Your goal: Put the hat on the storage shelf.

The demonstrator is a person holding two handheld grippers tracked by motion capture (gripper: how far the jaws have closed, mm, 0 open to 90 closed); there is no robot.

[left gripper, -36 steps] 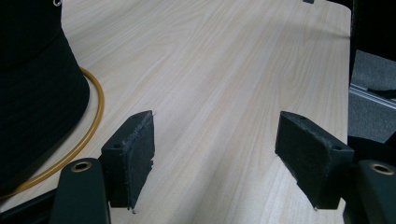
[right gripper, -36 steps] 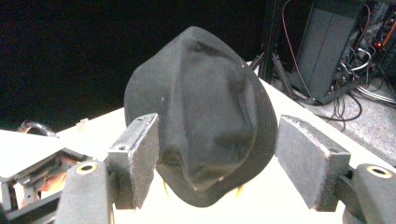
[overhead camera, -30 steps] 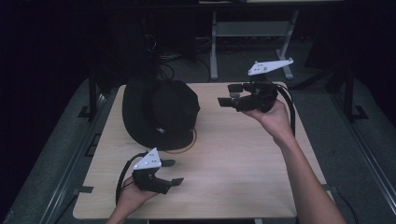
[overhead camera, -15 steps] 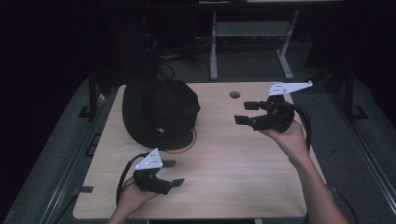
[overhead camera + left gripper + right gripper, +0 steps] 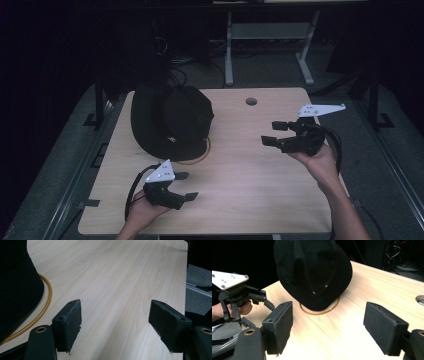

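At ten o'clock on the table (image 5: 260, 200) sits our black hat (image 5: 170, 122). Left gripper (image 5: 186, 186) released; right gripper (image 5: 274, 134) empty, jaws just widening. Grabbing loose fabric risks dragging the hat off its yellow ring (image 5: 332, 308).

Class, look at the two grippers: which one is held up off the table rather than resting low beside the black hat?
The right gripper, raised in the hand at the table's right; the left gripper sits low near the black hat.

Orange ring (image 5: 200, 159) mostly under hat (image 5: 170, 122)

Black hat (image 5: 170, 122) over orange ring (image 5: 202, 155); left tongs (image 5: 186, 186) and right tongs (image 5: 272, 133) gaping, empty, above table (image 5: 250, 190).
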